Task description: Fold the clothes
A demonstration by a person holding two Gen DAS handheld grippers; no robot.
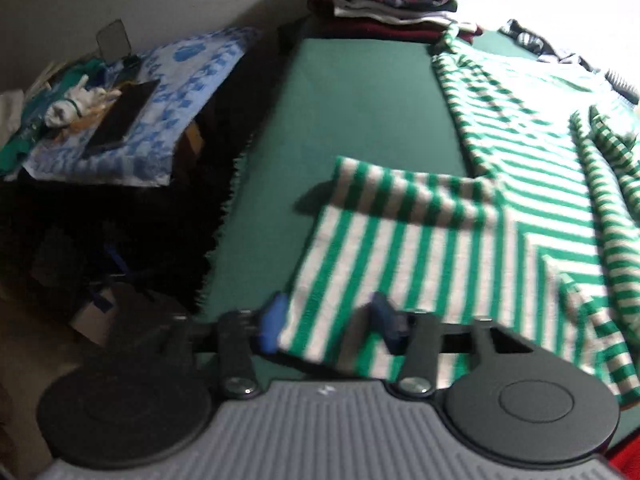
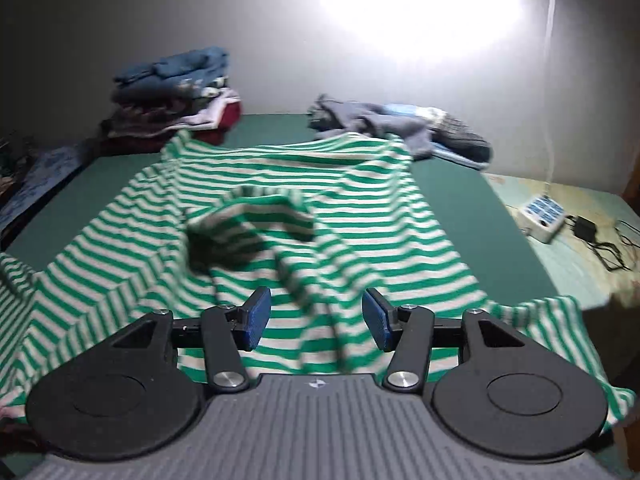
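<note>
The striped top [image 1: 520,184] is spread on the green bed [image 1: 360,100]. Its near corner is seen between the left claw [image 1: 328,326] pads, half closed; a grip cannot be told. The right claw [image 2: 316,316] is held wide, empty, above the middle.

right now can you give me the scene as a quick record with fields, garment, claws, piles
garment: green and white striped top spread on the green surface, partly folded
left claw: at the top's near corner, fabric between the pads, grip unclear
right claw: open above the top, holding nothing
folded stack: far left corner
unfolded clothes: far edge, right of the stack
</note>
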